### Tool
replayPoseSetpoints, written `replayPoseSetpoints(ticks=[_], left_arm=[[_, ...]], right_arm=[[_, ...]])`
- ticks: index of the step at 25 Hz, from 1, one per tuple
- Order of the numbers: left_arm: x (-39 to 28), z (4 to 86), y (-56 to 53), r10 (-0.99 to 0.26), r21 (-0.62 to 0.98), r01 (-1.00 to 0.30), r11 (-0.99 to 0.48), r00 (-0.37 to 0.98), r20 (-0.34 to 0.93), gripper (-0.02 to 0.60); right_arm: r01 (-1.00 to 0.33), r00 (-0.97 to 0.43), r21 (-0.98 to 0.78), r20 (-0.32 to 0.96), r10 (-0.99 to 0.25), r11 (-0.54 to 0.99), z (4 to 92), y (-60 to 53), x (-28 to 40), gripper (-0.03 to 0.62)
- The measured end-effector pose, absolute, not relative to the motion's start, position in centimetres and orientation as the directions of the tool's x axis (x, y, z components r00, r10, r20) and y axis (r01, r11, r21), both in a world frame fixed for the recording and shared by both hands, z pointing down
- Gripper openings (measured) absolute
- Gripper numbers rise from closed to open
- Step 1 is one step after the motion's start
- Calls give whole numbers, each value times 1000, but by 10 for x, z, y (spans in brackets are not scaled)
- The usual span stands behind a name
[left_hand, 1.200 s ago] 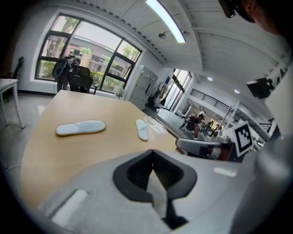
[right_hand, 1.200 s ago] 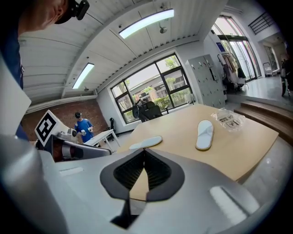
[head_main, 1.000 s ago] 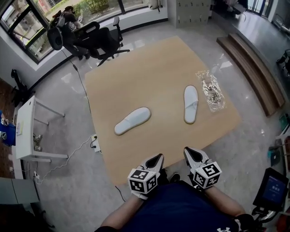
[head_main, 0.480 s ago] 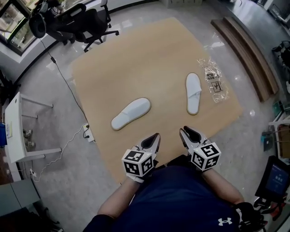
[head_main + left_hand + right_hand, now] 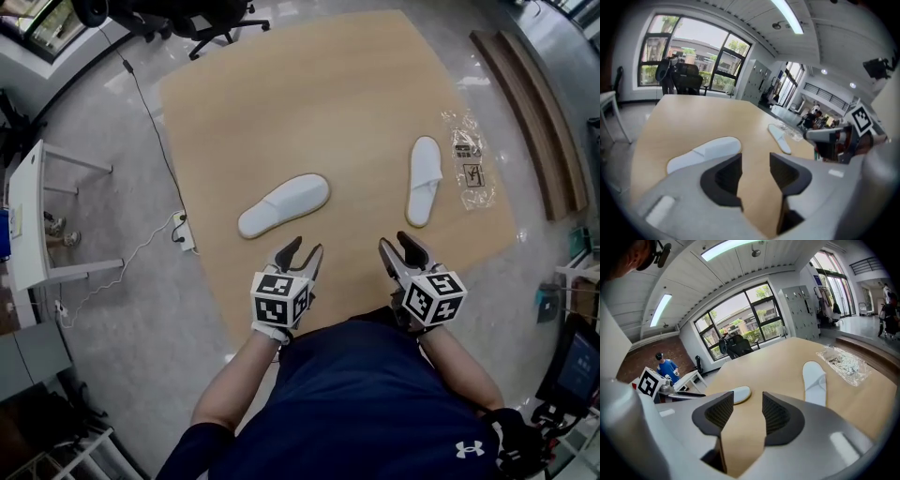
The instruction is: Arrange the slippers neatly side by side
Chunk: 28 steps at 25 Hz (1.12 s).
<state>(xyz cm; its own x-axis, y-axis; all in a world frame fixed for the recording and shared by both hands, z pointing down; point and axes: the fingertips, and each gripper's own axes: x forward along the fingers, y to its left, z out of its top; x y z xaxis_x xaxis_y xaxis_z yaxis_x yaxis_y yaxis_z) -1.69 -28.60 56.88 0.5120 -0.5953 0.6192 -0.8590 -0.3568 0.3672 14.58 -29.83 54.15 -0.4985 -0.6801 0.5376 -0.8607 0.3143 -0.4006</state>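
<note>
Two white slippers lie on the table, well apart and not parallel. Left slipper sits diagonal near the middle. Right slipper is close to the table's right edge, roughly lengthwise, just beside a clear plastic bag. The bag's contents are too small to make out.

Left gripper hovers over the near edge, close to the left slipper but not touching it. Its jaws are opening and nothing is between them, only bare tabletop in the gap. Right gripper is at the same edge, short of the right slipper, with its jaws also opening and empty.

In the left gripper view the left jaw covers the near part of the left slipper, and the right slipper shows small beyond the gap. In the right gripper view only a tip of the left slipper clears the left jaw, and the right jaw cuts off the right slipper's near end. Which end of either slipper is the toe can't be told for sure.

Both hands are mostly hidden behind the marker cubes. An office chair is cut off at the top of the head view, and a white desk is cropped at the left.
</note>
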Motion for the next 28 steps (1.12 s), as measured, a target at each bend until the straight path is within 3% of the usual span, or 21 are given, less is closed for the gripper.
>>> replayPoseSetpoints(ticks=[3, 11, 21, 28], left_arm=[[-38, 582, -298, -612, 275, -895, -352, 442, 656, 211], [-102, 624, -341, -621, 2, -916, -401, 274, 734, 246], [-96, 668, -379, -511, -26, -843, -537, 301, 805, 262], [-89, 695, -379, -387, -120, -673, -729, 262, 884, 254]], right_arm=[[-861, -498, -401, 540, -679, 313, 550, -315, 147, 228], [-916, -400, -243, 597, -695, 319, 591, -368, 198, 238], [-967, -252, -156, 698, -670, 202, 645, -445, 282, 244], [-985, -155, -78, 776, -611, 151, 686, -476, 315, 244]])
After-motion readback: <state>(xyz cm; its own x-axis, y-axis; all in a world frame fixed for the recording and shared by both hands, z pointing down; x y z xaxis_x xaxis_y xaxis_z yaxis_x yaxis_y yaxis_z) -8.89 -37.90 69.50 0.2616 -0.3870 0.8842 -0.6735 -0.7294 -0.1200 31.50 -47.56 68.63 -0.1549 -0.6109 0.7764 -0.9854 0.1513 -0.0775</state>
